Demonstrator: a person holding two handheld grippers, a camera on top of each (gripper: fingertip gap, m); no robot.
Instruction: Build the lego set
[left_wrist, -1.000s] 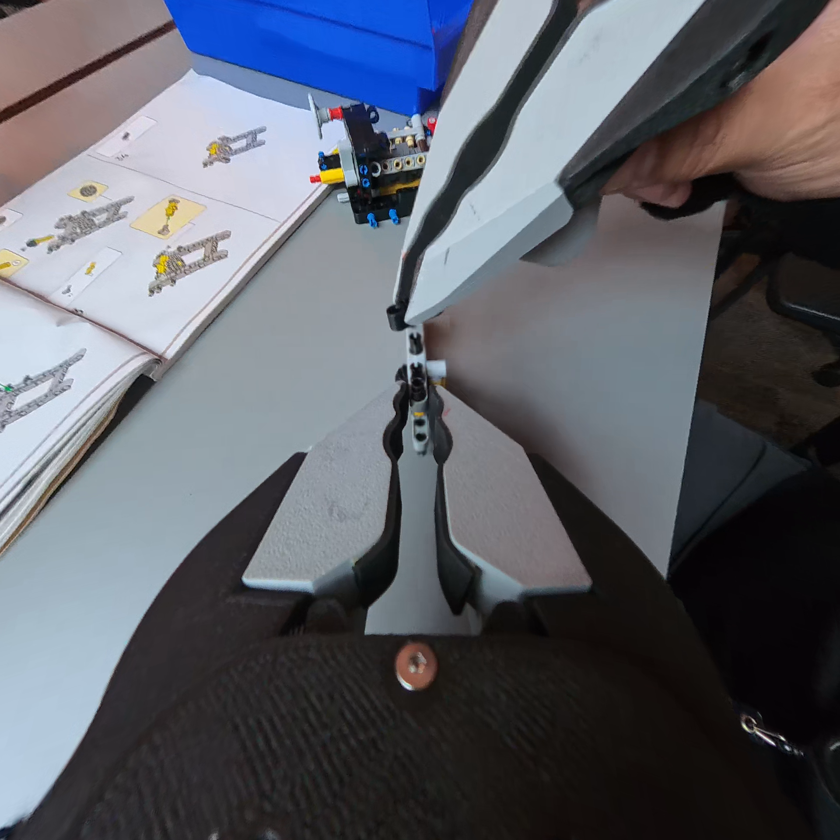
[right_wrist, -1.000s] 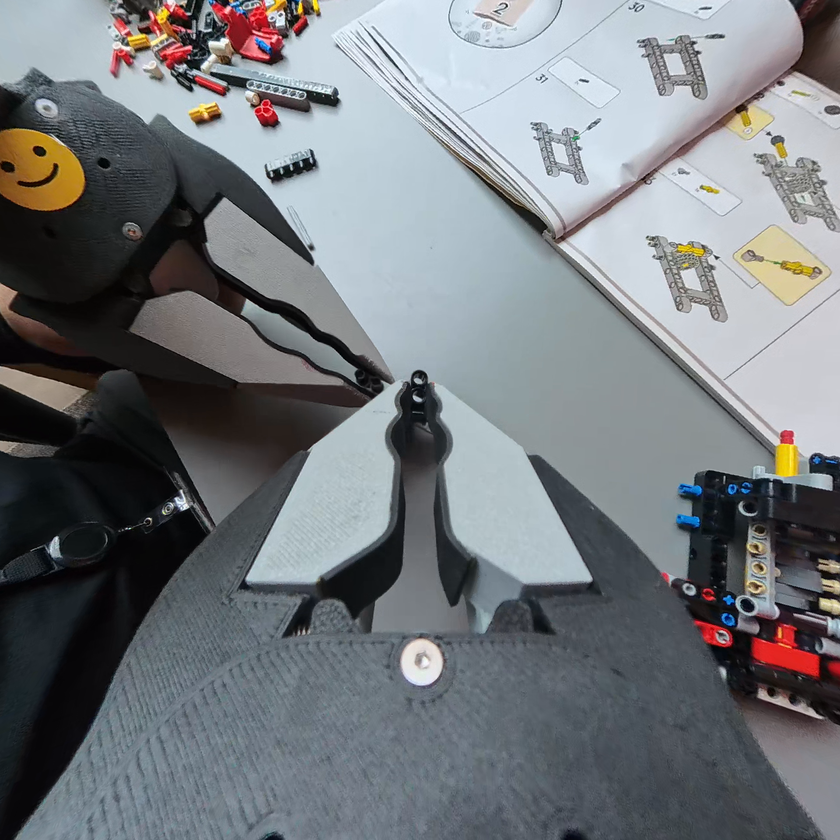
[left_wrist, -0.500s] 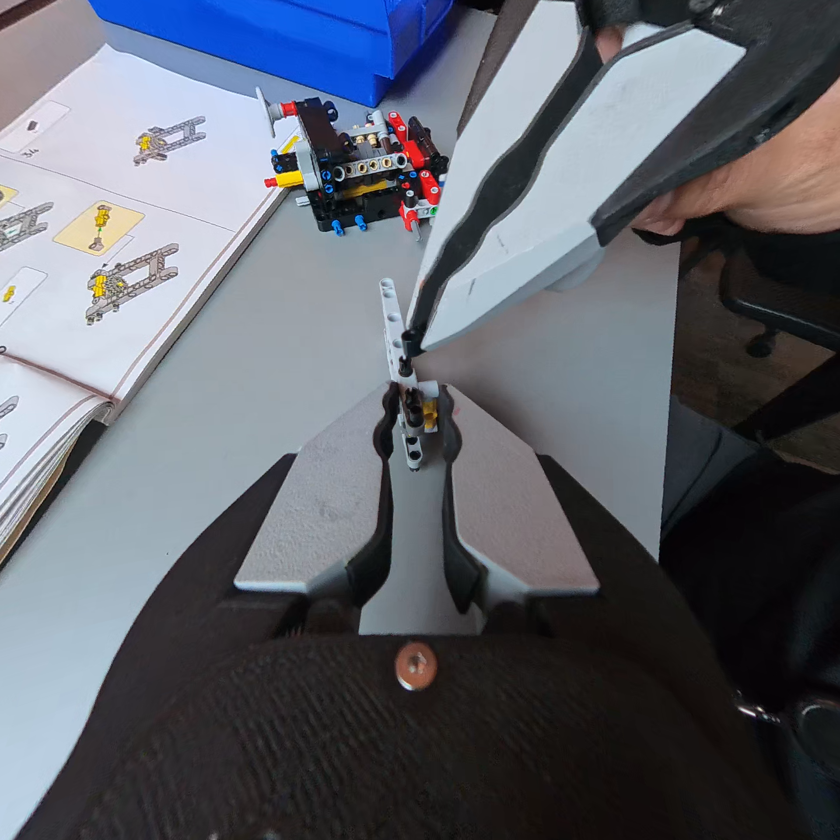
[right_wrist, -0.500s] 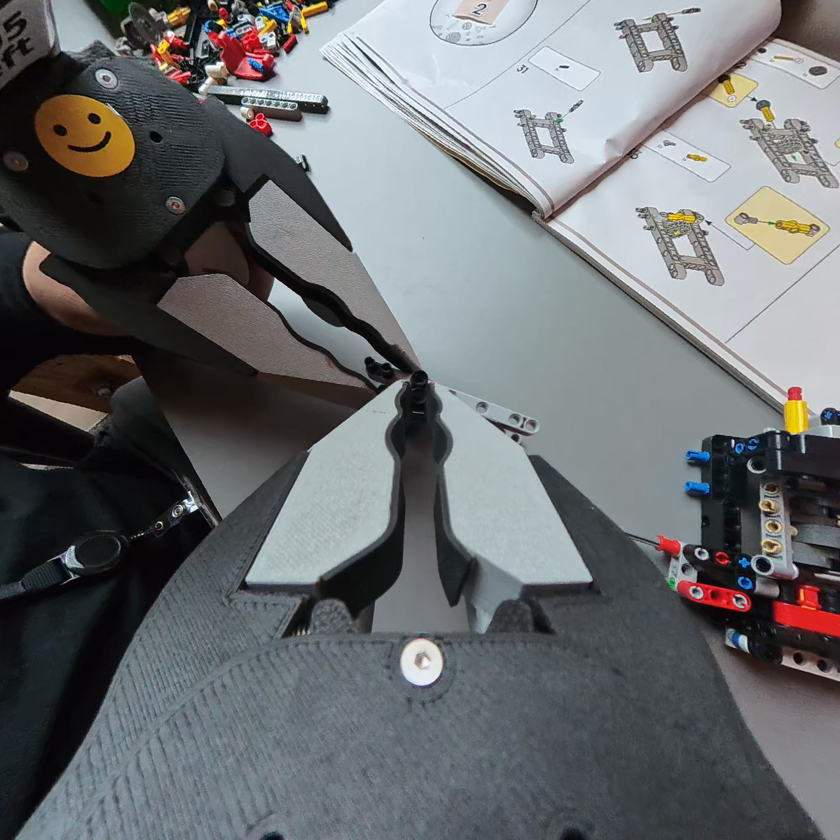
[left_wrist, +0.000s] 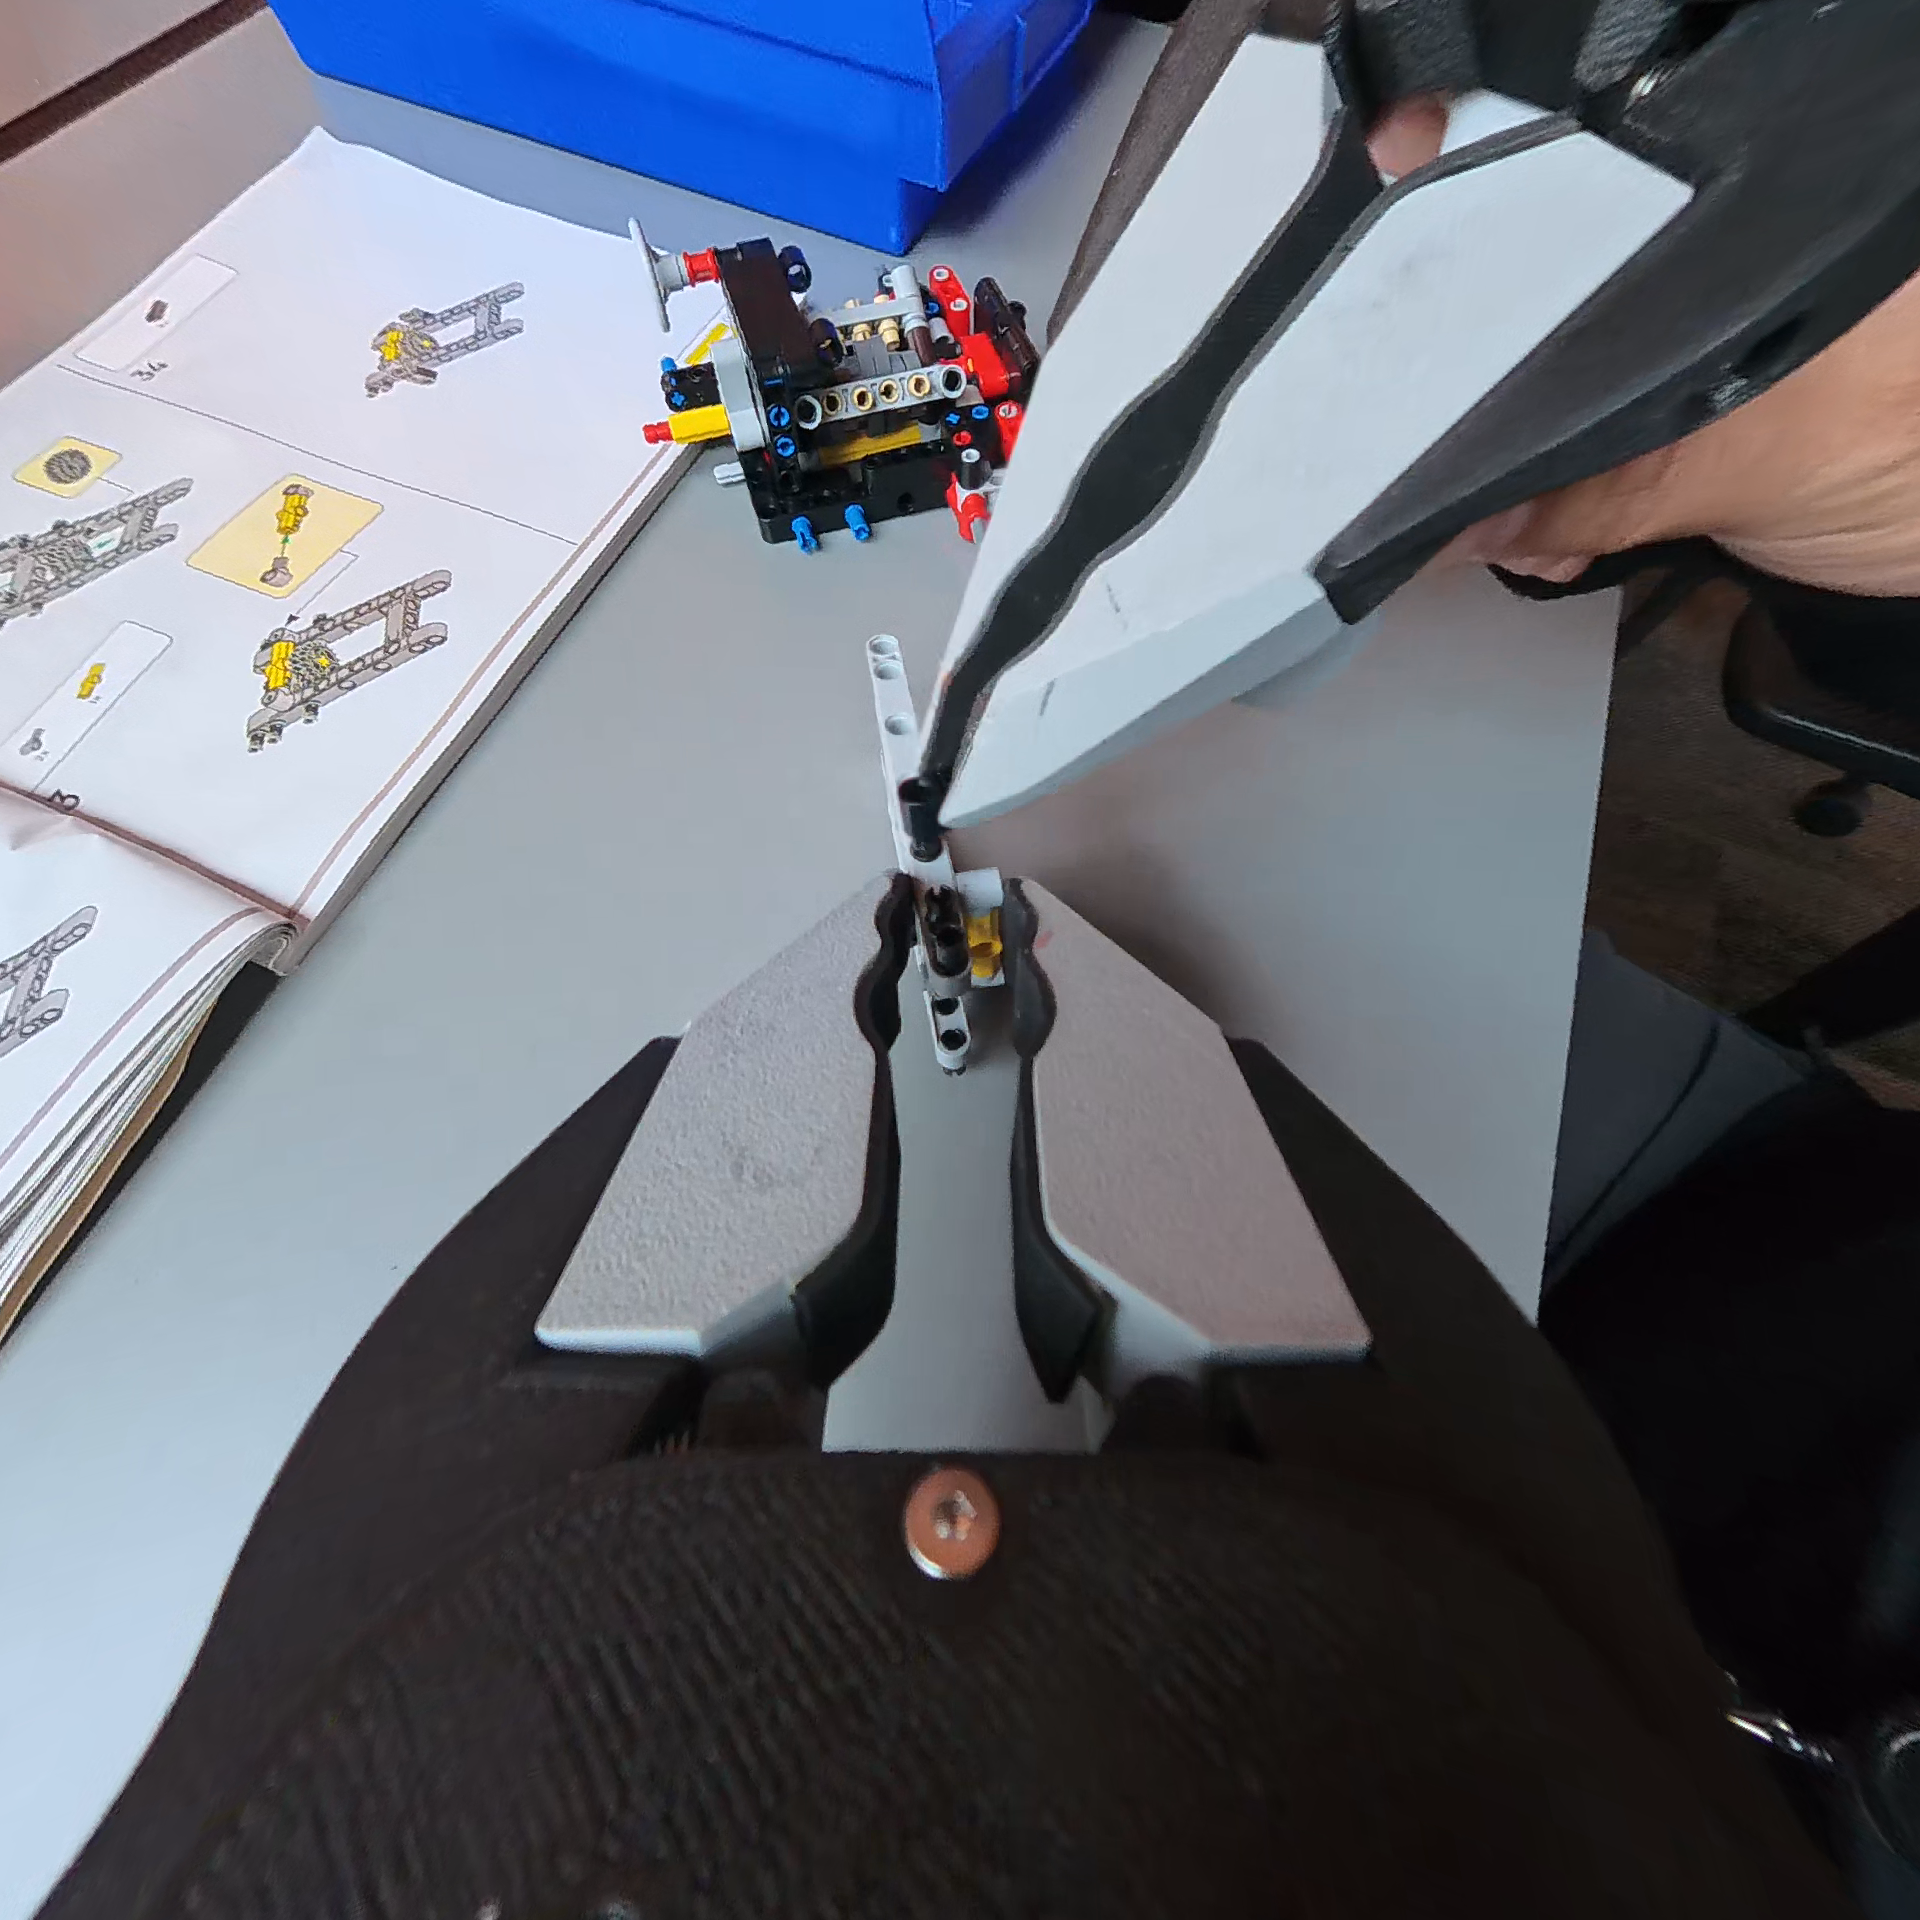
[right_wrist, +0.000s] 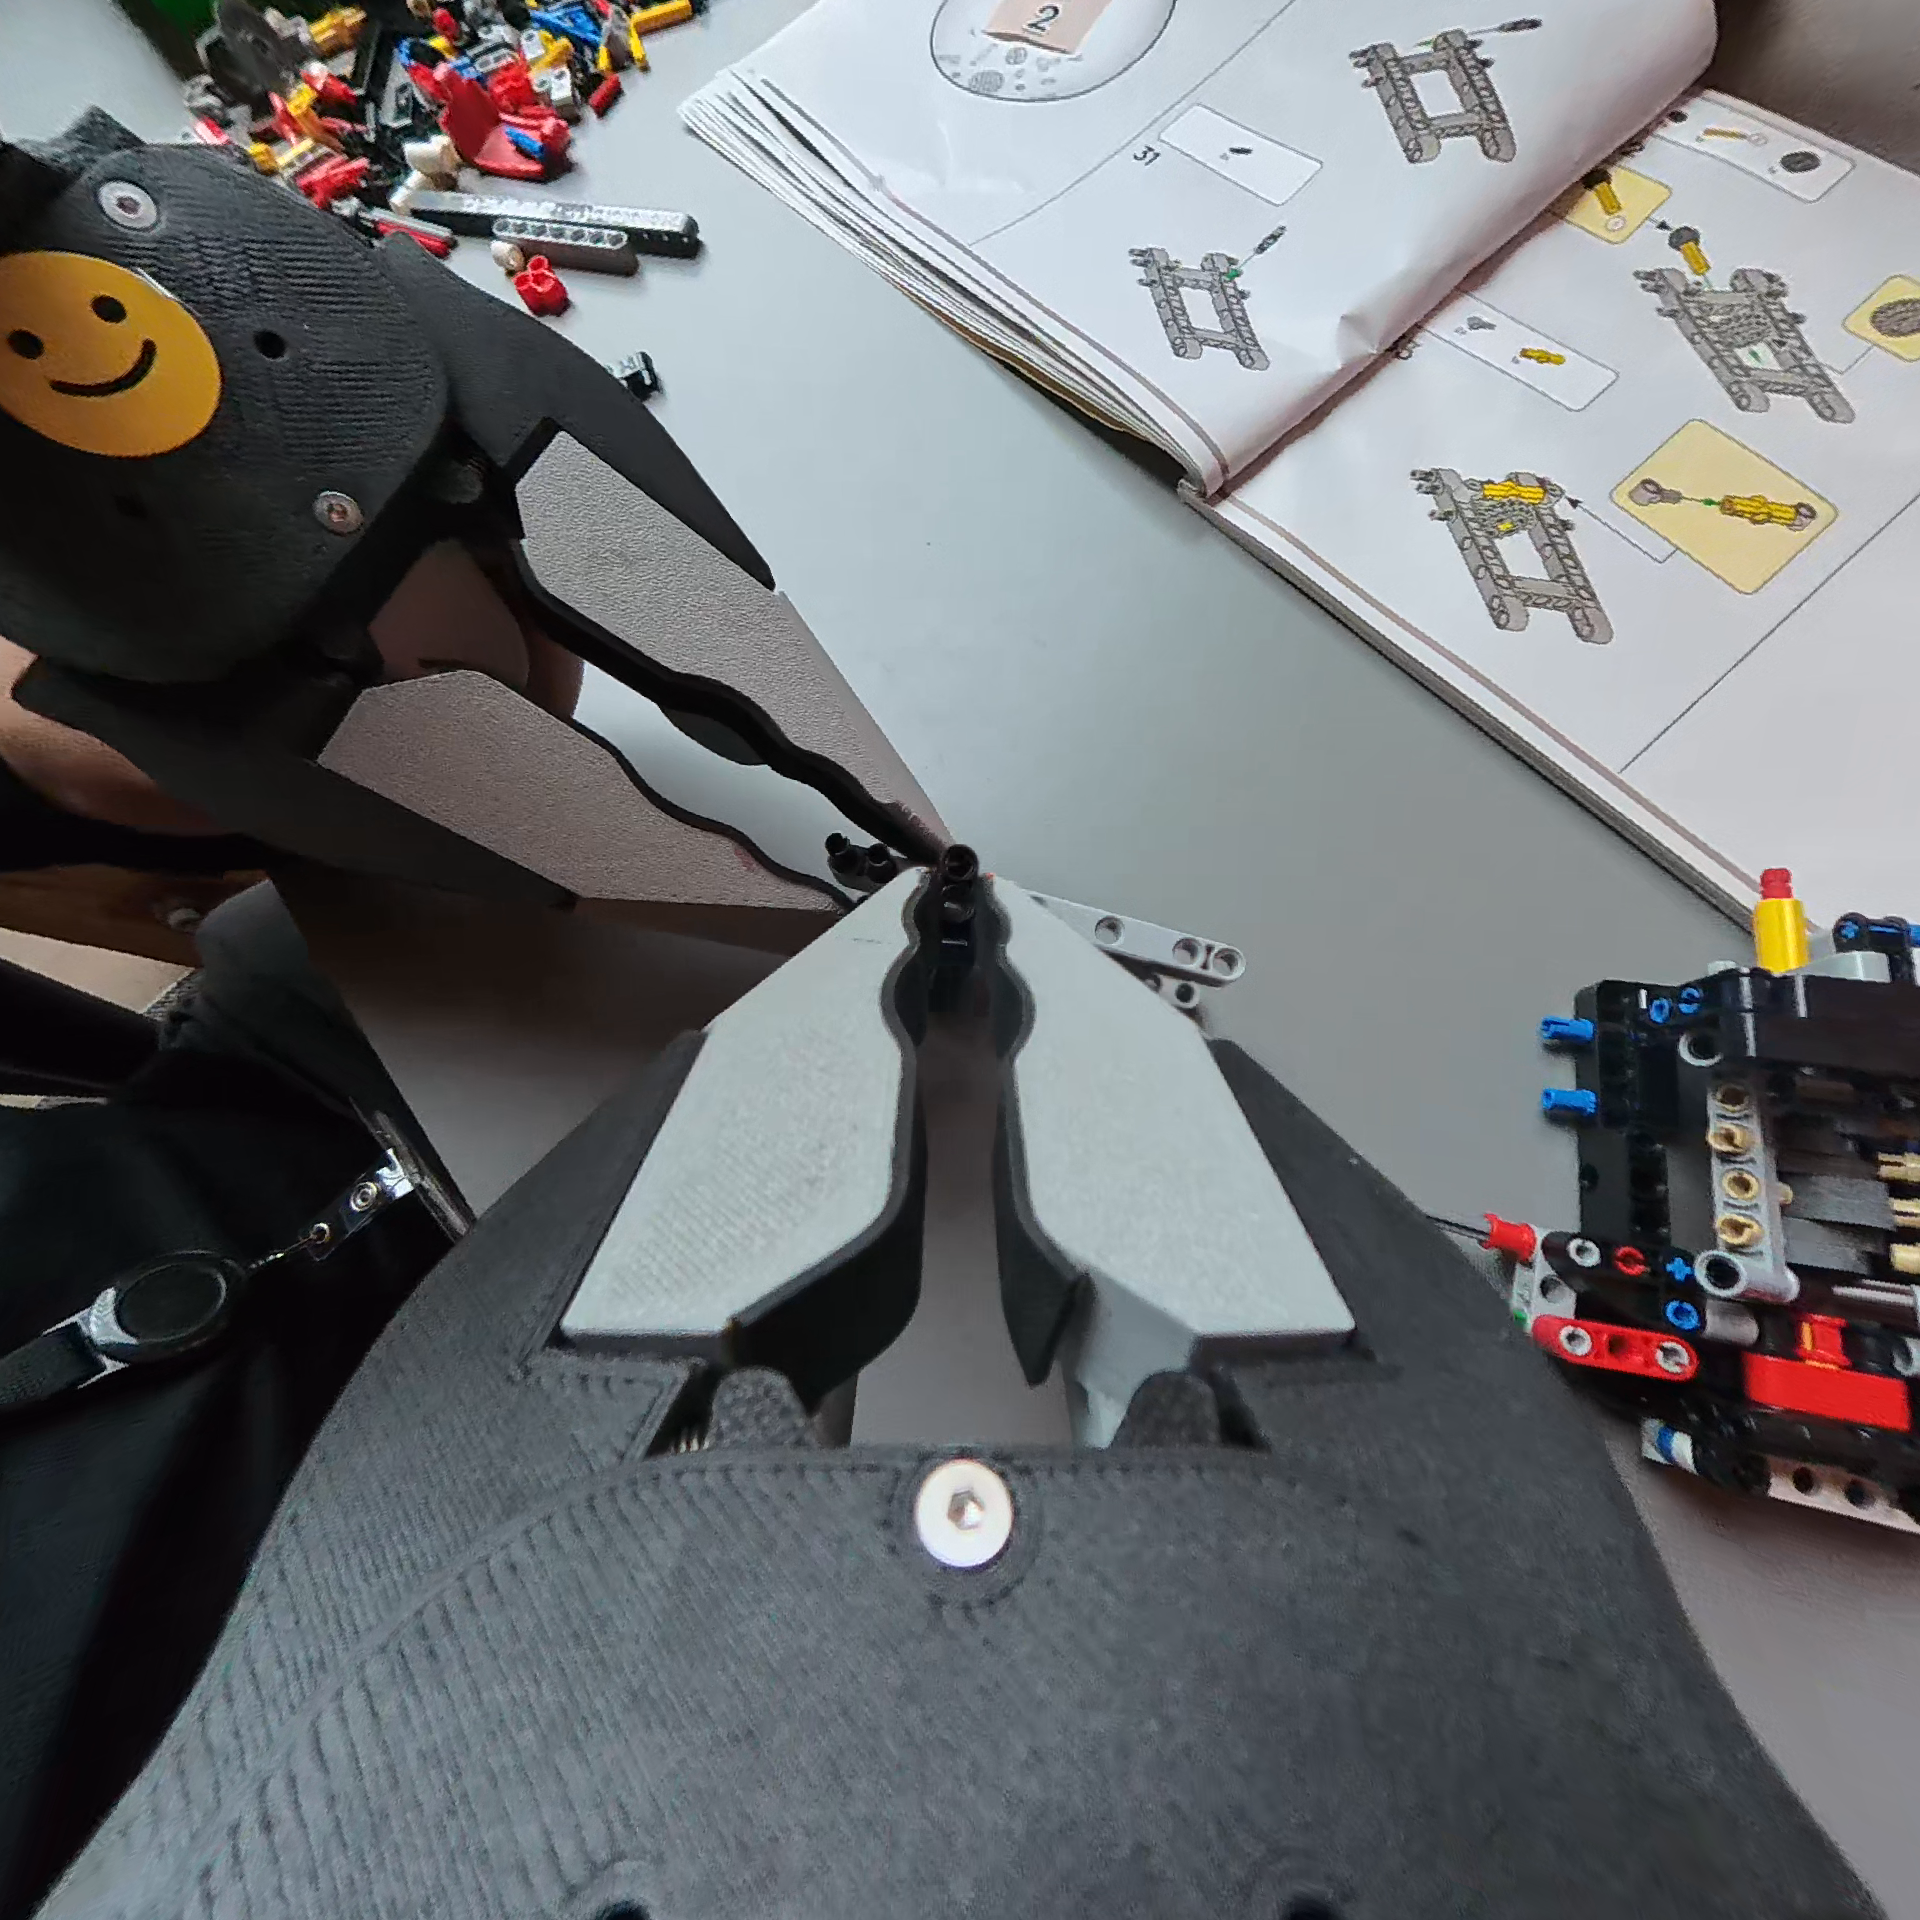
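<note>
My left gripper (left_wrist: 951, 914) is shut on a light grey lego beam (left_wrist: 902, 717) that carries black pins and a small yellow piece, held upright above the grey table (left_wrist: 582, 852). My right gripper (right_wrist: 954, 883) is shut on a black pin (right_wrist: 951, 914). In the left wrist view the right gripper (left_wrist: 925, 805) comes in from the upper right and its pin (left_wrist: 918, 807) touches the beam's side. In the right wrist view the left gripper (right_wrist: 883, 847) enters from the left and the beam (right_wrist: 1164, 940) pokes out behind my fingers.
A part-built black, red and grey lego model (left_wrist: 862, 400) (right_wrist: 1745, 1226) stands on the table. An open instruction booklet (left_wrist: 270, 540) (right_wrist: 1455, 343) lies beside it. A blue bin (left_wrist: 727, 94) is behind. Loose lego parts (right_wrist: 457, 104) lie at the far left. The table edge (left_wrist: 1569, 1039) is at right. Left and right tips are no more than a few centimetres apart.
The right gripper's pin has come down from the top of the beam to its side, nearer my left fingertips. The left gripper has tilted, bringing more of the beam and model into view.
</note>
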